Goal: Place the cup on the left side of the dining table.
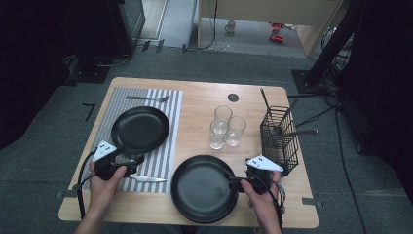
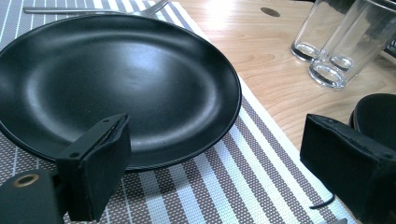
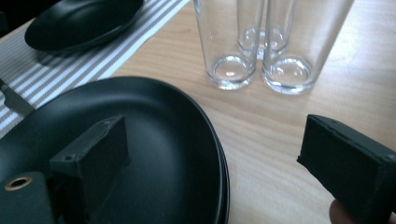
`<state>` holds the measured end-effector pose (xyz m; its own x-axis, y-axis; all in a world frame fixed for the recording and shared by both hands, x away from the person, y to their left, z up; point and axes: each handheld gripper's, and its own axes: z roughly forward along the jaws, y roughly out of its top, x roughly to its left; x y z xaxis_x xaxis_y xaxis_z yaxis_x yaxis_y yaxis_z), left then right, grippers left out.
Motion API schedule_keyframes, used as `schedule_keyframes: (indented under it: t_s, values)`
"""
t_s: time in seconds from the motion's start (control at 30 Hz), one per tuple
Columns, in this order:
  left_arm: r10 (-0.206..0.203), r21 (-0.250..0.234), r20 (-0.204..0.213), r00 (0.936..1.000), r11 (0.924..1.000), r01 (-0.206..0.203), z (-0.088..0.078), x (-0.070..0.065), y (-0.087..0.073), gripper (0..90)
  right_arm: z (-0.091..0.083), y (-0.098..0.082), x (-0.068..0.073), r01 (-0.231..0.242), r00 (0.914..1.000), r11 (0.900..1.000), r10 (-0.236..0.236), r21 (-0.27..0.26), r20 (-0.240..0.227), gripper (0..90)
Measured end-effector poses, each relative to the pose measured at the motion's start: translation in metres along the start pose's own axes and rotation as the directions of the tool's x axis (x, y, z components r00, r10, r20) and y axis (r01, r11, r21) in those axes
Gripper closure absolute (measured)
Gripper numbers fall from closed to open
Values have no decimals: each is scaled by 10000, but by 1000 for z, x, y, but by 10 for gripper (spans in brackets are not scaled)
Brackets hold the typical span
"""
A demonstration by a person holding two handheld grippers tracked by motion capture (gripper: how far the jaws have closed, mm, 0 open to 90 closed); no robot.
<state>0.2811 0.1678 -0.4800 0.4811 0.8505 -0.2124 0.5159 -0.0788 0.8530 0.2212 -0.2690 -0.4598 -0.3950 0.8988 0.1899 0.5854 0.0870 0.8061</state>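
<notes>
Plate on bare wood: my right gripper gapes astride its rim (for gripping); left gripper idles agape beside mat.

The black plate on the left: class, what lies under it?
The black plate rests on a striped placemat, which lies on the wooden table. The mat's middle and the wood below are covered, so unseen.

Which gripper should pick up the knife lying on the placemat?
Left, probably. The left gripper is open over the striped placemat, right beside the knife. The right gripper sits at the near black plate's far edge, with that plate between.
</notes>
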Motion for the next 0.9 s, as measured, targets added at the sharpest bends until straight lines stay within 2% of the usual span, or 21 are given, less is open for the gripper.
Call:
schedule_keyframes:
  t_s: [0.2, 0.63, 0.9]
  values:
    - [176, 74, -64, 9998, 9998, -175, 1, -2, -2, 93, 6, 11, 0, -111, 9999, 9999, 111, -41, -66, 79]
    - [133, 205, 8, 9999, 9997, -133, 1, 1, -6, 93, 29, 33, 5, -257, 9989, 9996, 252, -120, -407, 78]
    - [122, 163, 66, 9999, 9998, -123, -2, 1, -6, 93, 40, 46, 11, -9, 9997, 9991, -2, -433, -254, 78]
